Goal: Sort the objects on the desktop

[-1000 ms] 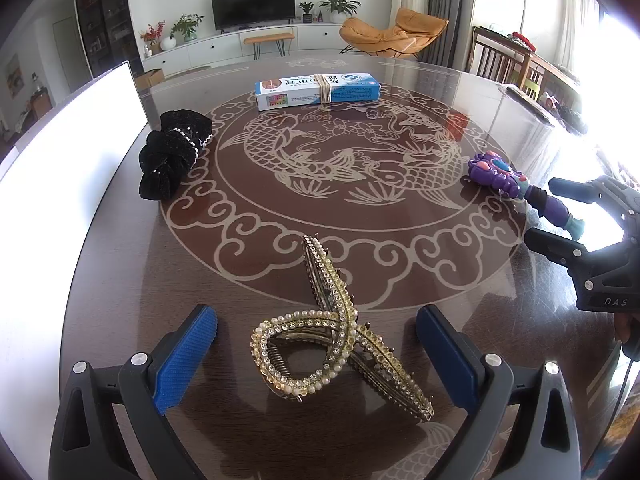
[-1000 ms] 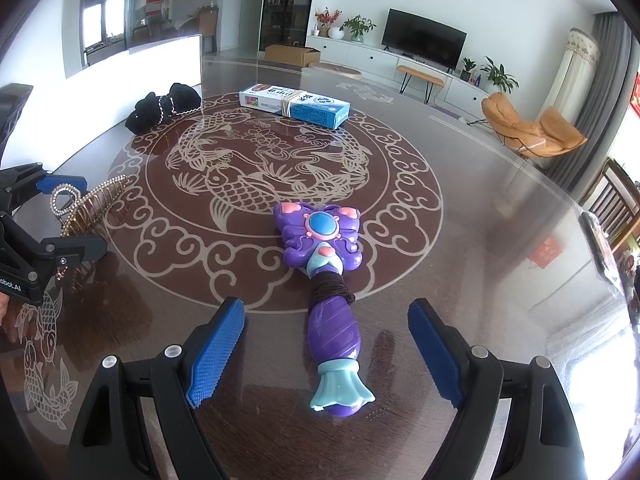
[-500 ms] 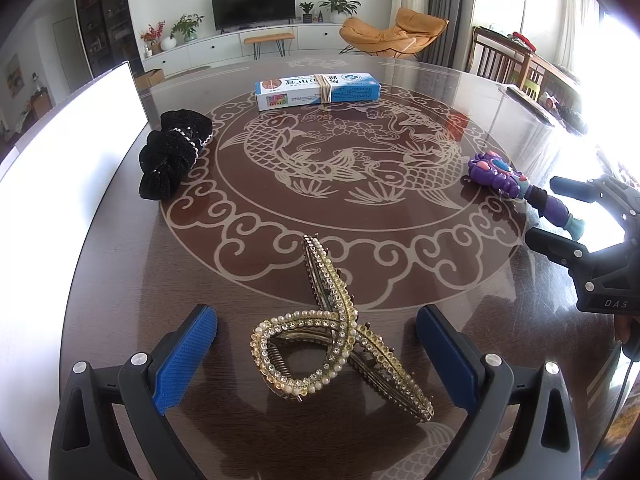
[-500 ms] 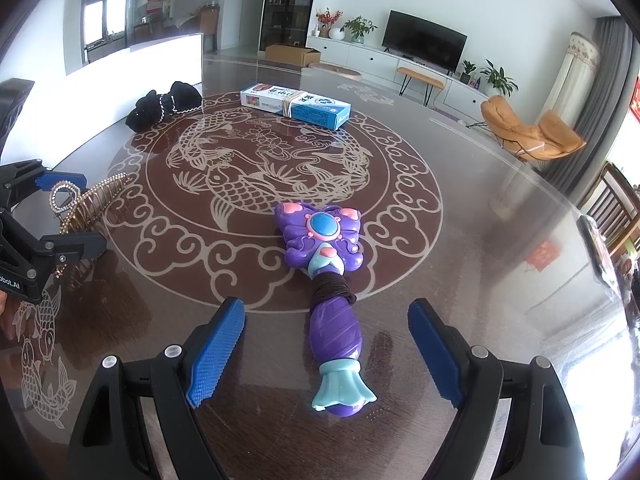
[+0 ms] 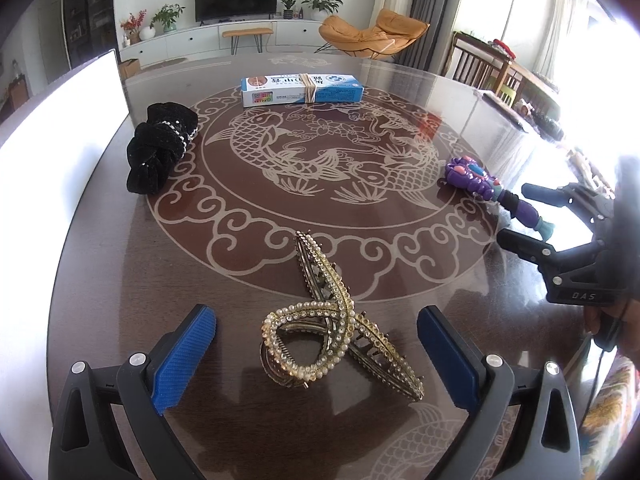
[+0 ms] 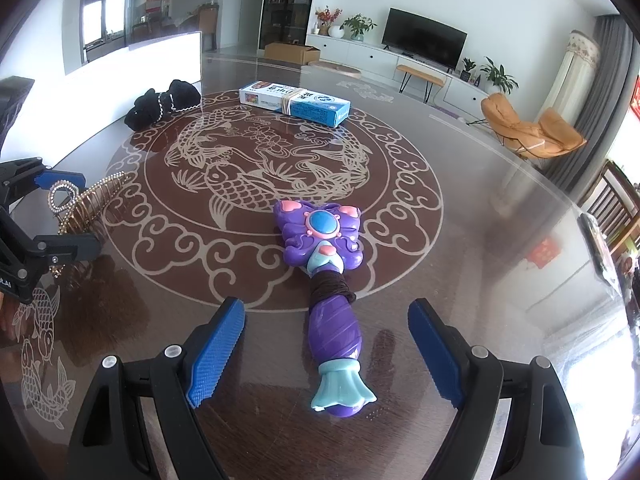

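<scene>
A gold pearl-studded hair claw (image 5: 336, 320) lies on the dark round table between the open fingers of my left gripper (image 5: 316, 354); it also shows in the right wrist view (image 6: 86, 204). A purple butterfly toy wand (image 6: 330, 292) with a teal end lies between the open fingers of my right gripper (image 6: 326, 354), handle toward the camera; it also shows in the left wrist view (image 5: 496, 192). A black scrunchie (image 5: 160, 152) lies at the left. A blue-and-white box (image 5: 302, 89) with a rubber band lies at the back.
A white board (image 5: 56, 132) stands along the table's left edge. The table (image 5: 120, 280) has a glossy top with a carp pattern. Chairs (image 5: 476, 68) stand beyond the far right rim. The right gripper's black frame (image 5: 568, 256) shows at the right of the left wrist view.
</scene>
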